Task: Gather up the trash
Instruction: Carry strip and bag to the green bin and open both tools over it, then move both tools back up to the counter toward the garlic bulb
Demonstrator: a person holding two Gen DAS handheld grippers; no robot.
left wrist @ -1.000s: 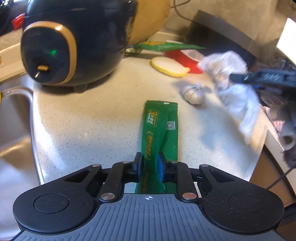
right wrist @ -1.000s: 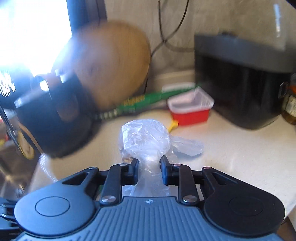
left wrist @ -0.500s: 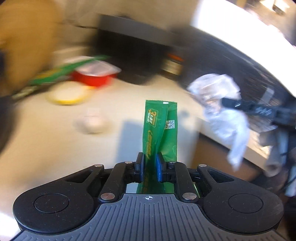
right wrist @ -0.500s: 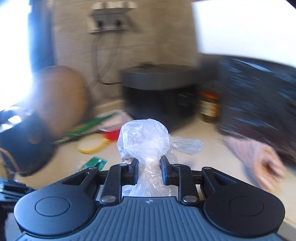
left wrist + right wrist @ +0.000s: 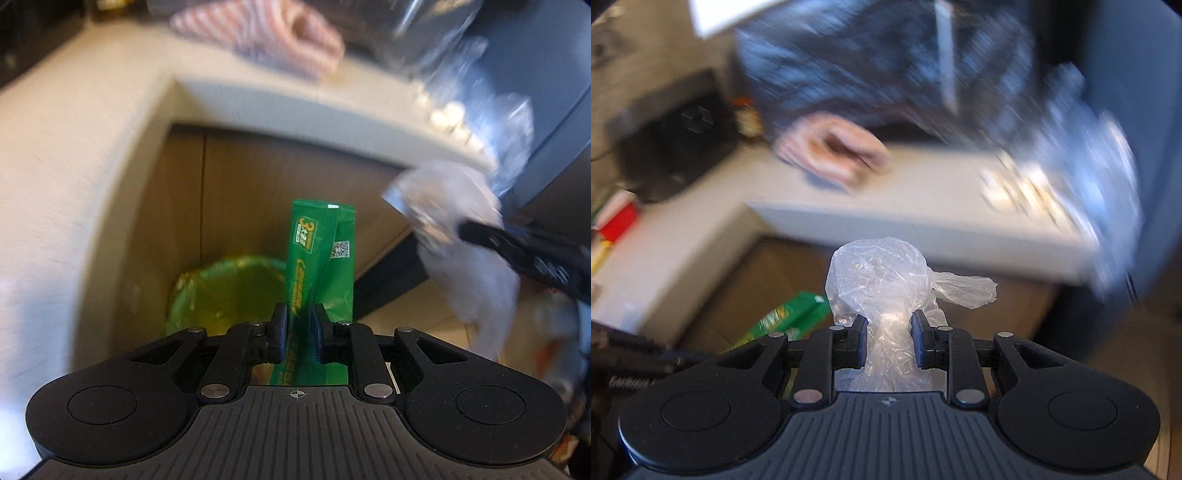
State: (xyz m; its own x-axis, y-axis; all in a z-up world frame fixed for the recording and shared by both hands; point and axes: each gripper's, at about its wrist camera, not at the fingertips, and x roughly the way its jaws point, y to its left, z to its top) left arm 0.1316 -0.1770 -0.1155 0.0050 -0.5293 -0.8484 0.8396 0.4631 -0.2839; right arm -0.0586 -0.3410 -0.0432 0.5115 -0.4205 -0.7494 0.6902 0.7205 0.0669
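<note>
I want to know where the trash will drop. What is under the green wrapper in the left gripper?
Below the green wrapper sits a bin lined with a green bag. The wrapper and left gripper cover the bin's right side; its contents cannot be seen.

right hand-held gripper (image 5: 889, 341) clamps clear plastic bag (image 5: 882, 284) | green wrapper (image 5: 790, 321) lower left | counter (image 5: 905, 206) behind

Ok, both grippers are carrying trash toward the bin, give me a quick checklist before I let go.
1. Left gripper pinching the green wrapper: ok; its jaws have just been opening slightly with the wrapper between them.
2. Right gripper clamped on the clear bag: ok.
3. Bin with green liner open, mouth unblocked: ok.
4. Wrapper directly over the bin mouth: cannot tell; it only overlaps the bin in the left view.
5. Clear bag over the bin: cannot tell; bin not seen in the right view.
</note>
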